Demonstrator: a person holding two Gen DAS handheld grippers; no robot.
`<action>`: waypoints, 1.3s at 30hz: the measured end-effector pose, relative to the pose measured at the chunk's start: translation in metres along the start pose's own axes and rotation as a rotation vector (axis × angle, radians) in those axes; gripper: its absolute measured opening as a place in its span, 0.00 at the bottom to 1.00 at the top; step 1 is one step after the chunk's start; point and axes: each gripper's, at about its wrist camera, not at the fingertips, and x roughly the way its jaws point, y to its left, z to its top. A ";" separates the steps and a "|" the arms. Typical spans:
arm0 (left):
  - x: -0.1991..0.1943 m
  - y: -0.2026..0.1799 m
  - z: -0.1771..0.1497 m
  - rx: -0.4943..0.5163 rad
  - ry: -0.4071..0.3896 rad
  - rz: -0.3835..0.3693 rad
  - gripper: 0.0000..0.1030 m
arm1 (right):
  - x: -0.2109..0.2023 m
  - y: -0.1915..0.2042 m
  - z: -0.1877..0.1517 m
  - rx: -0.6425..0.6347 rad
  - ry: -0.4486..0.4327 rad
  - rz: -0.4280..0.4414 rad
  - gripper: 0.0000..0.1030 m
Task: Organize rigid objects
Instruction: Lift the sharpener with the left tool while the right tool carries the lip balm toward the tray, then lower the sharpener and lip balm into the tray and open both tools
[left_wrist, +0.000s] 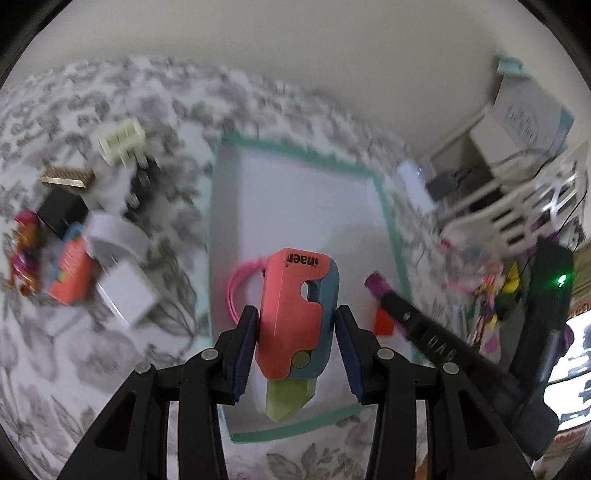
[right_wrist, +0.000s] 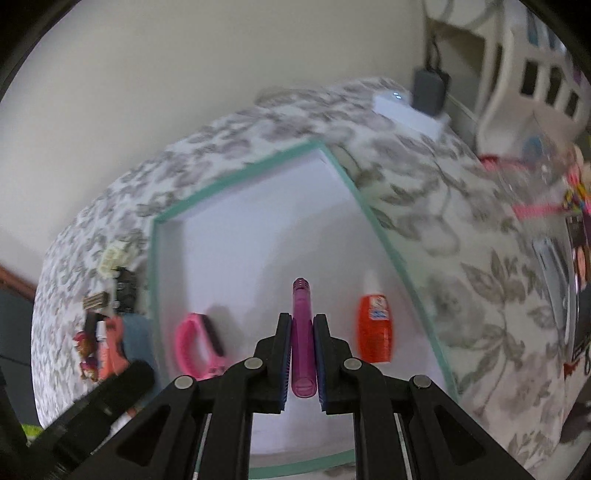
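In the left wrist view, the left gripper (left_wrist: 295, 350) is gripping a pink-and-blue folding toy knife (left_wrist: 295, 317) across its body, both blue pads pressing its sides, the pale green blade tip poking out at 6 o'clock. It is hanging over the white tray (left_wrist: 388, 221) with the green rim, which is filling the centre of the view. A pink band (left_wrist: 236, 288) is lying inside the tray at 9 o'clock of the toy. At 3 o'clock the right gripper is reaching in, a purple tip showing beyond it. Out at 9 o'clock, on the floral cloth (left_wrist: 177, 92), a heap of unsorted pieces is waiting: a white charger block (left_wrist: 125, 291), an orange box (left_wrist: 72, 273), a cream connector (left_wrist: 120, 142).

In the right wrist view, the right gripper (right_wrist: 303, 354) is clamping a slim purple pen (right_wrist: 302, 332) with jaws nearly together, the pen pointing to 12 o'clock over the tray floor. An orange bottle (right_wrist: 375, 328) is resting in the tray at 3 o'clock, seen only as a blurred red patch in the other view; the band sits at 9 o'clock.

Both held pieces are looking light, hard plastic and smooth, so likely slippery; the toy is probably best taken across its flat flanks, away from the hinge, the pen at mid-barrel
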 end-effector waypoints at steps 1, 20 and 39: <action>0.006 0.000 -0.003 0.002 0.019 0.010 0.43 | 0.004 -0.002 0.000 0.005 0.010 -0.002 0.12; 0.034 0.003 -0.013 0.013 0.131 0.047 0.43 | 0.027 0.008 -0.011 -0.052 0.092 -0.086 0.13; -0.015 0.039 0.006 -0.113 -0.040 0.058 0.64 | -0.007 0.028 -0.005 -0.102 -0.052 -0.081 0.46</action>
